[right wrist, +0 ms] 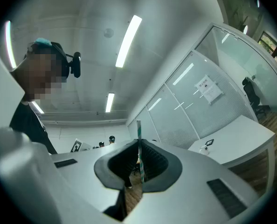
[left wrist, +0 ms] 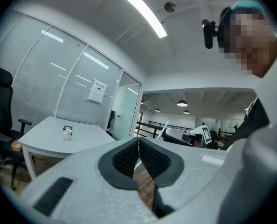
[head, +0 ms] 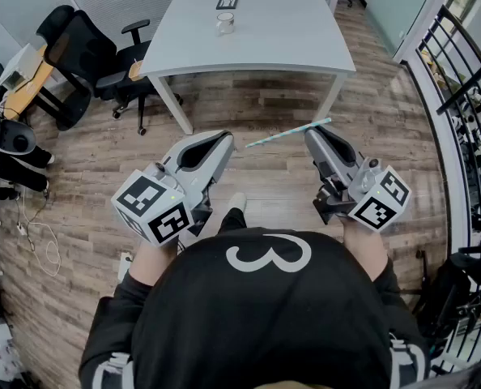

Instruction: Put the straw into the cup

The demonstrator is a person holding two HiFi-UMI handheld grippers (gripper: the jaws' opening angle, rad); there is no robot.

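Green-striped straw (head: 283, 134), light and easy to squash so best held softly, is pinched near one end by the right claw (head: 315, 134), while the left claw (head: 223, 140) is closed on nothing and the cup (head: 225, 23) stands far off on the table (head: 289, 31).

Open floor (head: 257, 177) up to the table (head: 297, 39), free room before its cup (head: 225, 23); office chairs (head: 87, 55) at left.
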